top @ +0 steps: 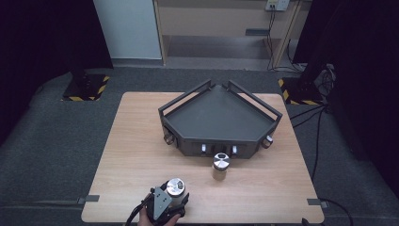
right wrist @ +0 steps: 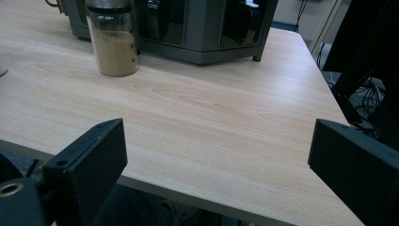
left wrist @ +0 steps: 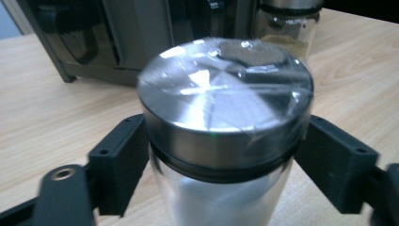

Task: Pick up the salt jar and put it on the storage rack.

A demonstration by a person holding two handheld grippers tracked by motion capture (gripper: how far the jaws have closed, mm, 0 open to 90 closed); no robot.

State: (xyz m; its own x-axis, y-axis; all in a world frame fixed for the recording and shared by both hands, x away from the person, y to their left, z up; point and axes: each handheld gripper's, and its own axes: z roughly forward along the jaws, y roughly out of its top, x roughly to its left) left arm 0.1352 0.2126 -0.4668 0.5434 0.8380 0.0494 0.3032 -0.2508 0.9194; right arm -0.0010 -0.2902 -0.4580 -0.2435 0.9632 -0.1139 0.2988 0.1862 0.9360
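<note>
Near the table's front edge stands a glass jar with a shiny steel lid [top: 175, 187] [left wrist: 226, 94], upright and holding something pale. My left gripper [top: 173, 197] [left wrist: 223, 162] has its black jaws against the glass on both sides, just under the lid, shut on the jar. A second steel-lidded jar [top: 220, 166] [left wrist: 288, 28] [right wrist: 112, 44], half full of brown powder, stands just in front of the dark rack. My right gripper [right wrist: 219, 141] hangs over the table's front right edge, open wide with nothing between its jaws.
A dark three-cornered rack [top: 216, 115] [right wrist: 202, 28] with railed sides sits at the middle back of the wooden table [top: 136, 141]. Small knobs line its front faces. Black cables and stands [top: 306, 89] lie on the floor to the right.
</note>
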